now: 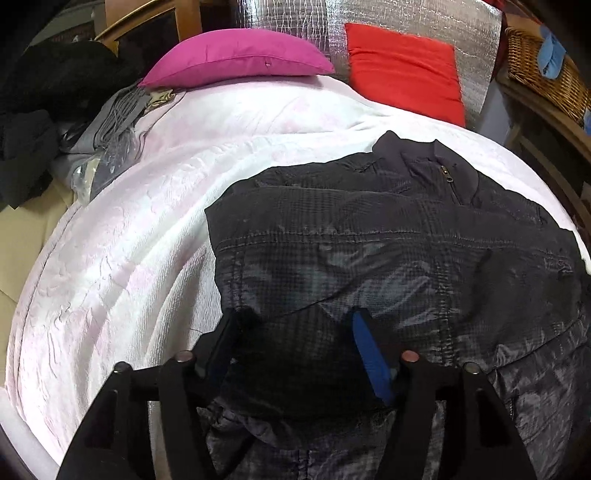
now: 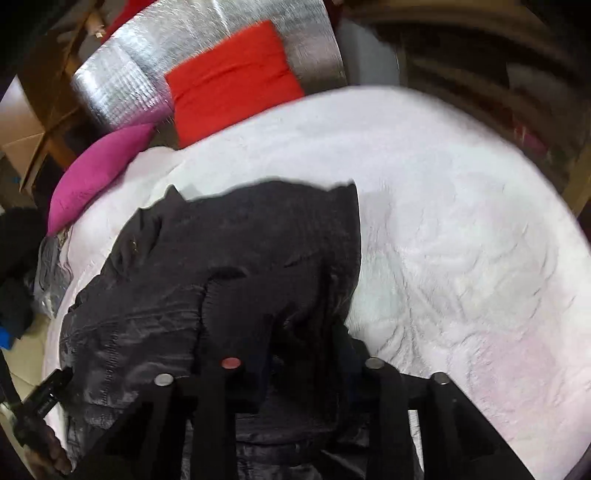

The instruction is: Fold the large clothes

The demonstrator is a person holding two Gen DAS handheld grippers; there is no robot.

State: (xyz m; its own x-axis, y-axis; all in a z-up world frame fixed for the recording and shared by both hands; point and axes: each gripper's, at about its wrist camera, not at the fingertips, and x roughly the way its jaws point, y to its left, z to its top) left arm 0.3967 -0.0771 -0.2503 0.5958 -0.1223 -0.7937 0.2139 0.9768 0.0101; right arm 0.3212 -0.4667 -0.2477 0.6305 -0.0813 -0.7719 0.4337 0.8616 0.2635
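One dark jacket (image 1: 388, 251) lies on the bed (image 1: 122, 258), spread over the white quilted cover, collar and zip toward the headboard end. In the left wrist view it fills the right half of the bed; part of it is doubled over itself, with the knit lining showing over the shiny shell.

The left gripper (image 1: 295, 332) sits low over the jacket's near edge with its jaws spread wide, one blue pad (image 1: 369, 358) showing, and dark cloth lying between the fingers; nothing is pinched. The right gripper (image 2: 303, 354) is buried in bunched jacket fabric that hangs over its fingers. Whether its jaws are pressed on the cloth I cannot tell, as the fabric covers them.

Around the bed: two cushions at the head, one magenta cushion (image 1: 236, 55) and one red cushion (image 1: 406, 70), the red one leaning against a silver foil sheet (image 1: 280, 22). Along the left bed edge lies a heap of grey fabric (image 1: 118, 122) with fringed threads, and beyond it a pile of black clothing (image 1: 48, 92). One wicker basket (image 1: 543, 74) stands on a wooden shelf at the right, with something blue draped on its rim. The right wrist view is blurred toward its right edge.
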